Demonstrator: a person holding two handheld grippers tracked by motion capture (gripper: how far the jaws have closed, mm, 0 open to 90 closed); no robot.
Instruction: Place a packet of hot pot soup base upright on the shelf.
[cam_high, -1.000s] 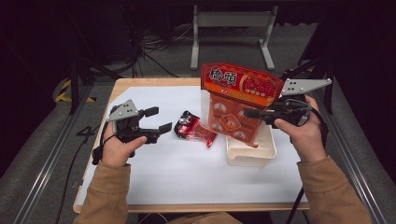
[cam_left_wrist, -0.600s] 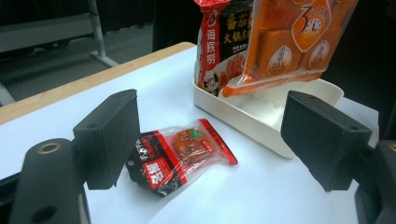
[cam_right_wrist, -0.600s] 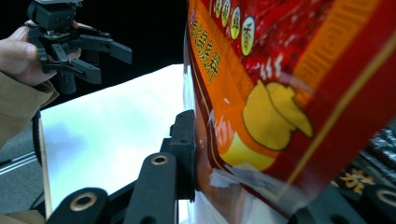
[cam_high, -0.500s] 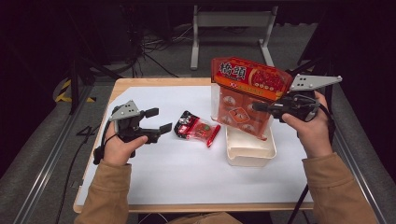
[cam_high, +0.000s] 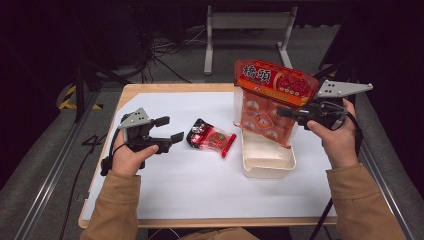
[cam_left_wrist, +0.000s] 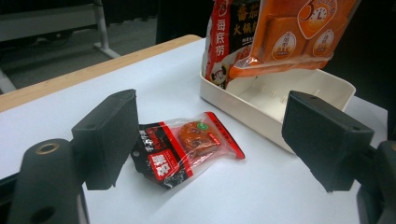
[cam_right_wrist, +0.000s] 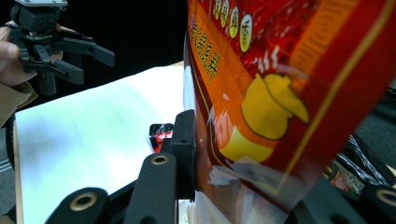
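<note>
While a person's forearms reach in from the near edge of the bench (cam_high: 150, 200), the left gripper (cam_high: 167, 135) hovers with jaws wide, just left of a small red-and-black snack packet (cam_high: 210, 138). Right of it sits a white tray (cam_high: 267, 160). Above the tray's far end, the right gripper (cam_high: 286, 112) pinches a large orange-red bag (cam_high: 270, 100). Lowering it flat and level would likely seat it best. Its Chinese lettering is too blurred to read reliably.
</note>
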